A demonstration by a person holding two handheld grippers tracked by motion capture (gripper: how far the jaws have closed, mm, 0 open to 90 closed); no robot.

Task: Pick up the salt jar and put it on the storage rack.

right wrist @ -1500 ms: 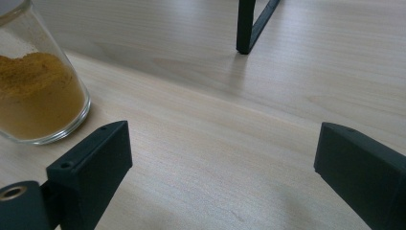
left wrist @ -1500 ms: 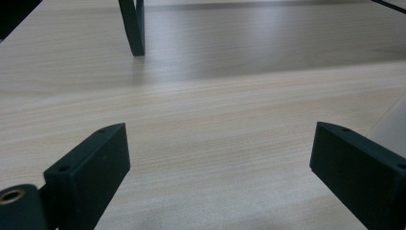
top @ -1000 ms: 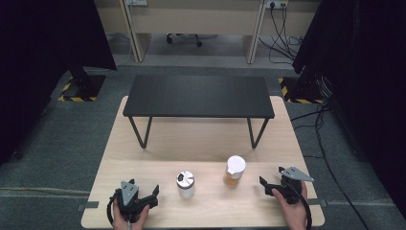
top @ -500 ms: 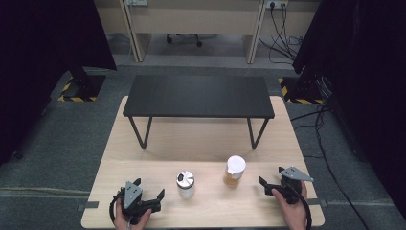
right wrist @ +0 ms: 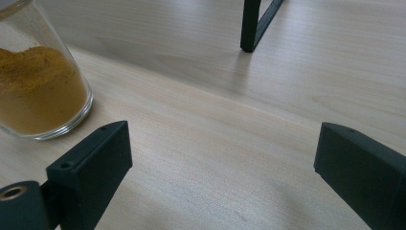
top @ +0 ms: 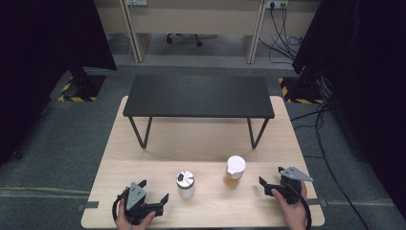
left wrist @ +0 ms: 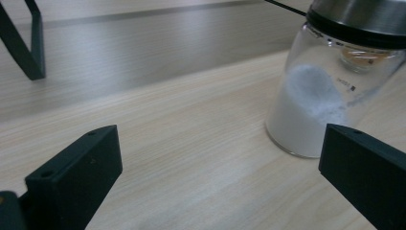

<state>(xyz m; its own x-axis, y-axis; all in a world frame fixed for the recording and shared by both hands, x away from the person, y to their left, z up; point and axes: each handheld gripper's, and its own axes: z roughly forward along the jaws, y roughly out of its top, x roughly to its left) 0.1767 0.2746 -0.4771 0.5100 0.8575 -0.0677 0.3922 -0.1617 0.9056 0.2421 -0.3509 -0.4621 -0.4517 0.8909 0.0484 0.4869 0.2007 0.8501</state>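
A glass jar of white powder (top: 185, 184) with a metal lid stands near the front of the wooden table (top: 201, 139). To its right stands a glass jar of orange powder (top: 234, 171) with a white lid. My left gripper (top: 155, 190) lies left of the white jar, open; its jaws have just been opening, with nothing between them. In the left gripper view (left wrist: 215, 148) the white powder jar (left wrist: 316, 100) is just ahead of the right jaw. My right gripper (top: 271, 176) rests open right of the orange jar. The orange powder jar (right wrist: 38, 91) sits ahead of the left jaw in the right gripper view (right wrist: 225, 143).
A low black shelf table (top: 198, 96) on thin legs stands across the far half of the wooden table. One of its legs (right wrist: 251, 24) shows ahead of the right gripper. Bare wood lies between the jars and the shelf.
The left gripper's jaws have spread a little wider and the hand has shifted slightly. The right gripper and both jars have stayed put.
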